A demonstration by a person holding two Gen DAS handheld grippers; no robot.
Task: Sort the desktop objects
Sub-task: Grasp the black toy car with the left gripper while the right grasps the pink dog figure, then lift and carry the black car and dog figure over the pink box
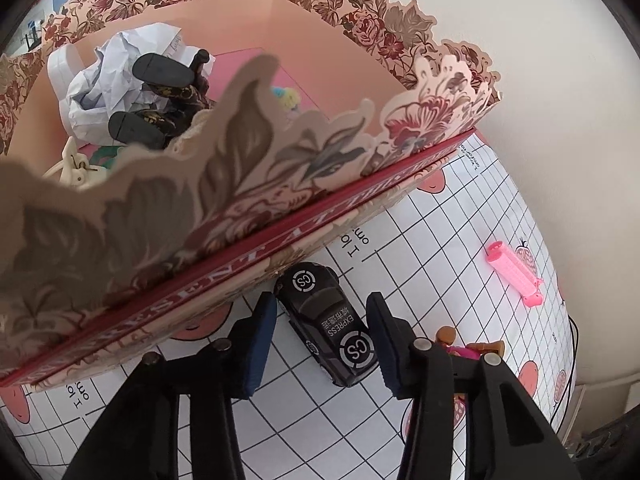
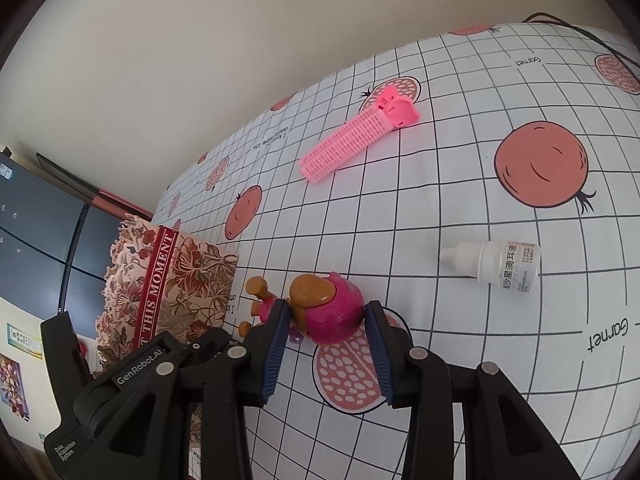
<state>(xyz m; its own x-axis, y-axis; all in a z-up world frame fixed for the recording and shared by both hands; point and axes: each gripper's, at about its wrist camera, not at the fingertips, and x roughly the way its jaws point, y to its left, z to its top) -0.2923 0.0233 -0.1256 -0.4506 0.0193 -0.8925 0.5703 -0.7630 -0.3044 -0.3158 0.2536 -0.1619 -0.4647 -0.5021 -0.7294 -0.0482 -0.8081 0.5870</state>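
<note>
Fingers [image 1: 260,344] on both sides spread wide: left straddles the toy car [image 1: 329,324], right straddles the pink doll [image 2: 320,308]. Floral box [image 1: 280,184] partly filled; hair roller [image 2: 356,140] and dropper bottle [image 2: 496,264] left.

Your left tool [image 1: 322,334] hangs with its jaws spread, and the black toy car with white "CS" and "EXPRESS" markings [image 1: 326,326] lies on the surface between the blue-padded fingers [image 1: 260,344], touching neither. The car sits just beside the floral cardboard box with a scalloped rim and red band [image 1: 240,216]. Inside the box you can see crumpled white paper [image 1: 104,80], a dark figure with black soles [image 1: 168,92] and a cream hair claw [image 1: 78,166]. A pink plastic hair roller [image 1: 516,274] lies well apart on the white grid-patterned cloth with red fruit prints [image 1: 420,248].
</note>
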